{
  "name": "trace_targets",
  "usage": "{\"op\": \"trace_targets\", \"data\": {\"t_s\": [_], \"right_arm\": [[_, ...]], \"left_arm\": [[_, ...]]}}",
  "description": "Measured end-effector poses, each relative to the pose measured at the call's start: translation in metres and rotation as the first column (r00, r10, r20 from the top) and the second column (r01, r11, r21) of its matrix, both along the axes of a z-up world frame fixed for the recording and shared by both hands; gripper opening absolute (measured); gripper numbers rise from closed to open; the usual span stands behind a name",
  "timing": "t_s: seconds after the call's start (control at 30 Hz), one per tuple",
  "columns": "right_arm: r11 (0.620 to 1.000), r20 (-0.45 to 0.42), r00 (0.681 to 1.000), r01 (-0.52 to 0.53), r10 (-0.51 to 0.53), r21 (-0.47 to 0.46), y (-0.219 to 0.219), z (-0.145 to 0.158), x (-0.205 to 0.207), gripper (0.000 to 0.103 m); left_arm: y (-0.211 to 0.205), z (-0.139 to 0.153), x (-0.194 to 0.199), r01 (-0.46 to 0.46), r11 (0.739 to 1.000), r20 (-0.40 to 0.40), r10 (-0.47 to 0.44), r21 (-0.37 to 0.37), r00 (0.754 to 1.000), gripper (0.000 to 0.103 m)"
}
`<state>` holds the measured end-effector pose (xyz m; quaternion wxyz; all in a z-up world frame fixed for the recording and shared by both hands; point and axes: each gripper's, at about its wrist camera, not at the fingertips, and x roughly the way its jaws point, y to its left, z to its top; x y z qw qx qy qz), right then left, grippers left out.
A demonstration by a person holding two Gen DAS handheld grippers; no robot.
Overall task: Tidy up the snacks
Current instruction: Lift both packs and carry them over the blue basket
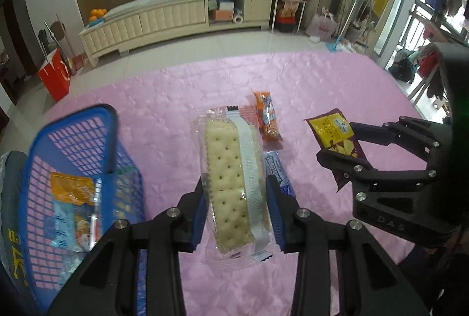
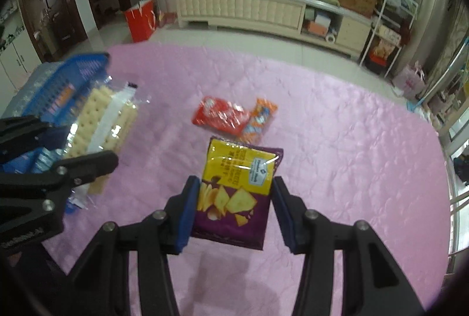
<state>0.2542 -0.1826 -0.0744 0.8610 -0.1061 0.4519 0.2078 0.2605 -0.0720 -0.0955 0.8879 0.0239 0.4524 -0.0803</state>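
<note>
With the left gripper [image 1: 237, 216] fingers clamping the cracker pack [image 1: 231, 184] and the right gripper [image 2: 231, 210] fingers pinching the chip bag [image 2: 234, 192], either slippery wrapper could slide out short of the blue basket [image 1: 73, 134].

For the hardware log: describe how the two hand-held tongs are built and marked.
Both the left tongs and right tongs are matte black, with angular slotted linkage arms, round silver bolt heads and blue pads. The right tongs' body carries embossed letters, seemingly "DAS", in the left wrist view. No cables or sleeves show.
</note>
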Motion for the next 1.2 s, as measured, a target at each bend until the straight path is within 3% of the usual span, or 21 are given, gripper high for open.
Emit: {"op": "trace_targets", "data": {"t_s": [0.23, 0.53, 0.87, 1.2], "right_arm": [[0.998, 0.051, 0.999, -0.020, 0.017, 0.052, 0.024, 0.040, -0.016, 0.054], [0.994, 0.075, 0.996, -0.063, 0.057, 0.085, 0.066, 0.062, -0.034, 0.054], [0.990, 0.060, 0.992, -0.112, 0.107, 0.087, 0.121, 0.056, -0.032, 0.054], [0.982, 0.027, 0.984, -0.180, 0.179, 0.058, 0.176, 0.042, -0.023, 0.054]], "left_arm": [[0.033, 0.043, -0.030, -0.003, 1.000, 0.078, 0.003, -0.004, 0.997, 0.035], [0.089, 0.073, -0.055, -0.020, 1.000, 0.126, 0.020, 0.000, 0.992, 0.035], [0.147, 0.073, -0.060, -0.062, 0.998, 0.114, 0.060, 0.018, 0.992, 0.035], [0.185, 0.049, -0.049, -0.105, 0.994, 0.059, 0.105, -0.008, 0.993, 0.035]]}}
